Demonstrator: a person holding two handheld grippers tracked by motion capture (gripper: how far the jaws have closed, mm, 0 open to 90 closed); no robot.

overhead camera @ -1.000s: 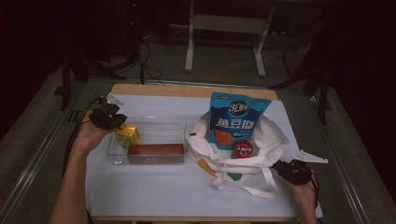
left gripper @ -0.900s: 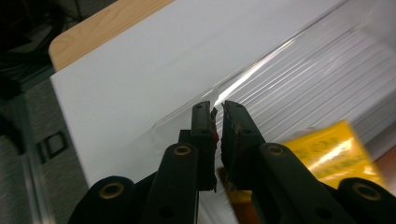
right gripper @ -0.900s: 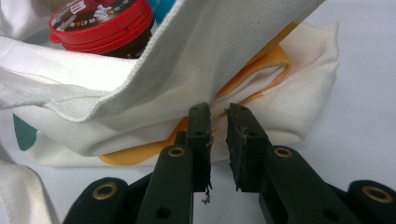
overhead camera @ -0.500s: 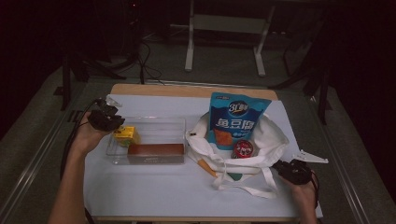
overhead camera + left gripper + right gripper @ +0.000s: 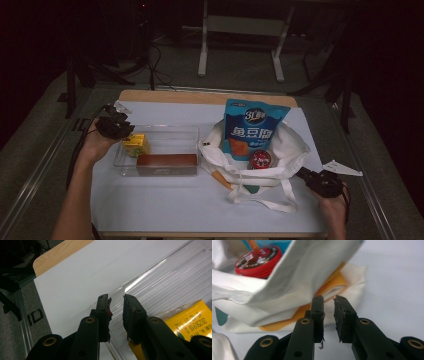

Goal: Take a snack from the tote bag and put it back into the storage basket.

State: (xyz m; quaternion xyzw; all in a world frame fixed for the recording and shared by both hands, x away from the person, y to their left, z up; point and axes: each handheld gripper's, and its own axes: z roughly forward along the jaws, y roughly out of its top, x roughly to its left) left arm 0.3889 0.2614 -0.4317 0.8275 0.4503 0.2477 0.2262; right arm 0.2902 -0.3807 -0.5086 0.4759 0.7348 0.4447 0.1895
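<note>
Clear plastic tray [image 5: 192, 135] with a yellow carton [image 5: 137, 145] and a brown block [image 5: 167, 161] in it. White tote bag [image 5: 292, 150] with orange and teal bits, blue snack bag [image 5: 255, 127], red-lidded tin [image 5: 260, 159]. White counter [image 5: 165, 200], black fingers [image 5: 318, 305].

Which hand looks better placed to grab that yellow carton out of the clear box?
The left. Its tongs hover at the clear box's corner, right beside the yellow carton. The right tongs sit by the white bag.

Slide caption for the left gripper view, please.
Left gripper, fingers slightly apart and empty, poised over the clear tray's corner beside a yellow carton.
</note>
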